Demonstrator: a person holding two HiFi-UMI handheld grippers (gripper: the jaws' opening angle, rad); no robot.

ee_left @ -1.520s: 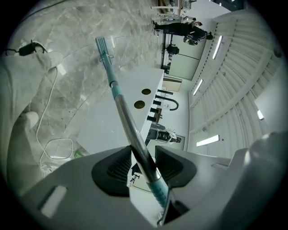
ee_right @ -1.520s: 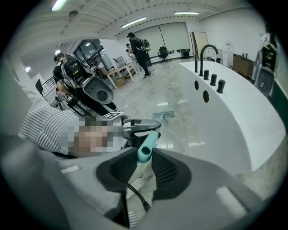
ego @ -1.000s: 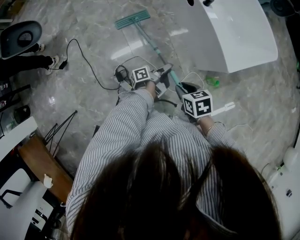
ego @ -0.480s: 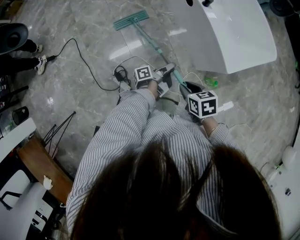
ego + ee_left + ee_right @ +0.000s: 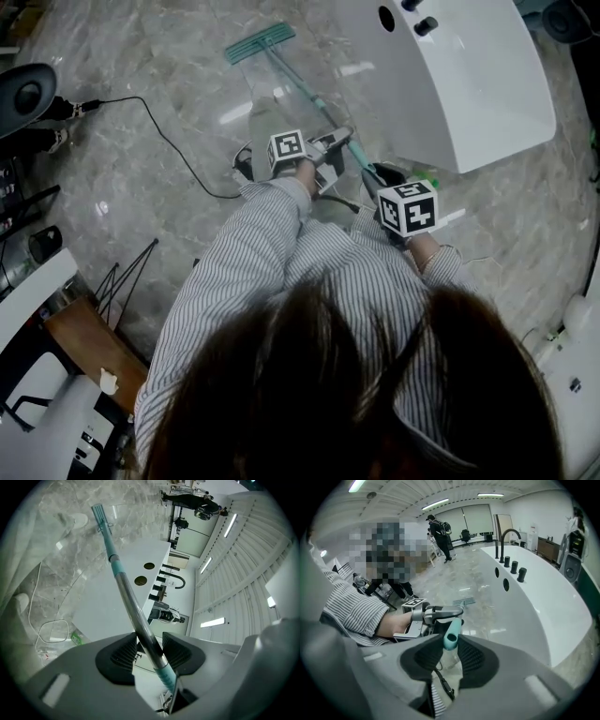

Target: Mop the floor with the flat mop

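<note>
Left gripper (image 5: 150, 651) and right gripper (image 5: 450, 656) both clamped on the flat mop (image 5: 260, 41).
Silver pole, teal grip end in right jaws; teal head flat on marble floor (image 5: 169, 84) beside white tub (image 5: 469, 75).

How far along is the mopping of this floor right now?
Done: the flat mop is picked up, the left gripper shut on its metal shaft, the right gripper on the teal handle end. In hand: the mop head lies flat on the marble floor beside the white tub. Left: unclear; the floor shows no plain mopped track.
</note>
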